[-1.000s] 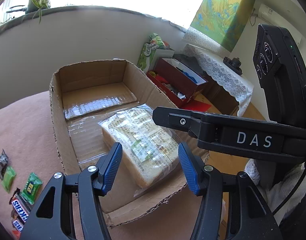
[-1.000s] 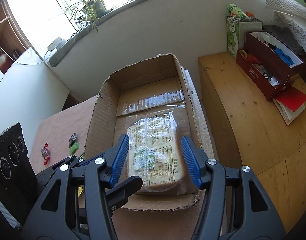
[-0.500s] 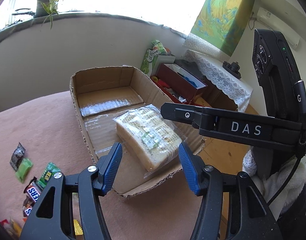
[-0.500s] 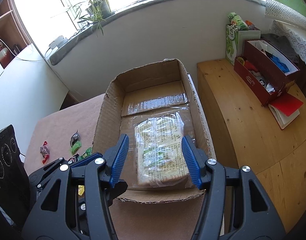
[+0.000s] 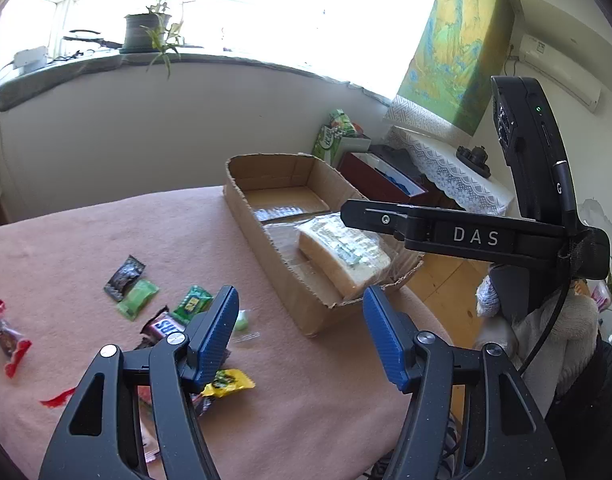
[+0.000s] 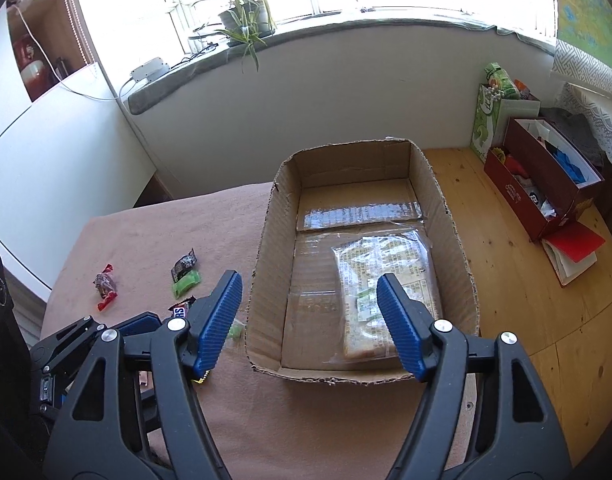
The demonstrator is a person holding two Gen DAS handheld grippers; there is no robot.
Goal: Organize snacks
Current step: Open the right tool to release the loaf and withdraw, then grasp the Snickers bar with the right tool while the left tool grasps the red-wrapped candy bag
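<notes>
Pink blanket-covered table (image 5: 105, 240) (sunny windowsill (image 6: 346, 28) behind)

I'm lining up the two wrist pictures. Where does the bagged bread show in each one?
Left wrist view: bagged bread right of centre, in the near end of the cardboard box.
Right wrist view: bread lower right of centre, partly behind a blue jaw.
Shared landmark: potted plant on the windowsill.

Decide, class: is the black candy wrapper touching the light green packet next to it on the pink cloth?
Touching. In the left wrist view the black candy wrapper meets the light green packet with no cloth showing between them; the right wrist view agrees.
</notes>
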